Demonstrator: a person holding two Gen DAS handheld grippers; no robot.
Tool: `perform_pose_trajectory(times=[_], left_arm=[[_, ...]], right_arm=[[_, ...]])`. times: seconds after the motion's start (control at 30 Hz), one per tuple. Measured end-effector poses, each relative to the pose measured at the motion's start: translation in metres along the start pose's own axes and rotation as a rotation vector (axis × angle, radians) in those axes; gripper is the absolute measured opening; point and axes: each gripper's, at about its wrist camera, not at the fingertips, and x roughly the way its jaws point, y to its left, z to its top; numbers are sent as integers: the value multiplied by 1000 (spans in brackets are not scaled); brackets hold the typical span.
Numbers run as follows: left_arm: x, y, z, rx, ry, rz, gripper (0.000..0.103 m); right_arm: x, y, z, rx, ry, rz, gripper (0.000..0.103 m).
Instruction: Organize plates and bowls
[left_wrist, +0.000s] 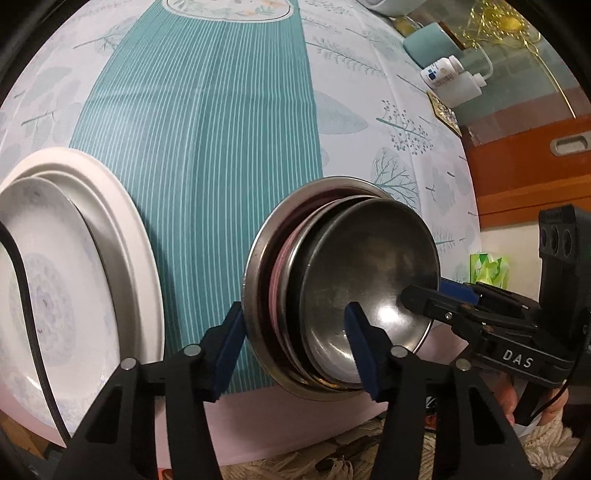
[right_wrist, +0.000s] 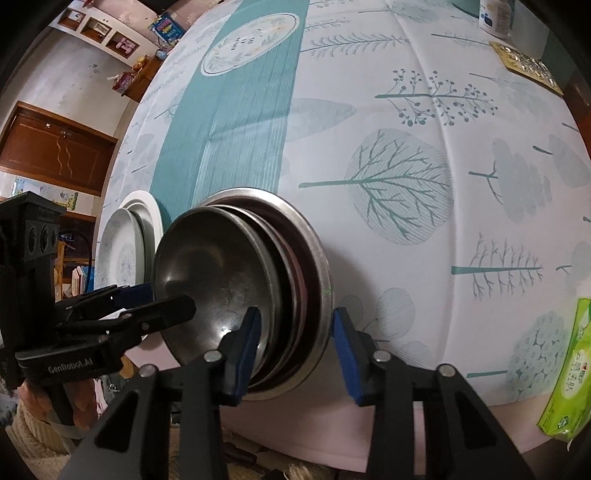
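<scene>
A stack of steel bowls (left_wrist: 369, 280) sits at the table's near edge, several nested in a wide outer bowl with a pink one between; it also shows in the right wrist view (right_wrist: 229, 273). My left gripper (left_wrist: 295, 350) is open and straddles the stack's rim, one finger outside, one inside the top bowl. My right gripper (right_wrist: 295, 350) is open and straddles the opposite rim the same way. A stack of white plates (left_wrist: 92, 258) lies left of the bowls, seen also in the right wrist view (right_wrist: 122, 243).
The teal and white tree-print tablecloth (right_wrist: 406, 184) covers the table. Bottles (left_wrist: 450, 77) and a gold coaster (left_wrist: 443, 114) stand at the far right edge. A green tissue pack (right_wrist: 565, 373) lies near the front right edge.
</scene>
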Motion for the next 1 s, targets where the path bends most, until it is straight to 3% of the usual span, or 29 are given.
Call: perform_pose_trajectory(times=[0.17,0.67,1.0], left_arm=[[8,4,0,-12,30,9,41],[10,-3,0,7,44,87,38],[-7,-6,-2,4,5,81,38]], right_arm=[[1,-4,1,22,1,5,31],[5,2,6,26,19,-30,29],[0,6,5,18,21,-36,29]])
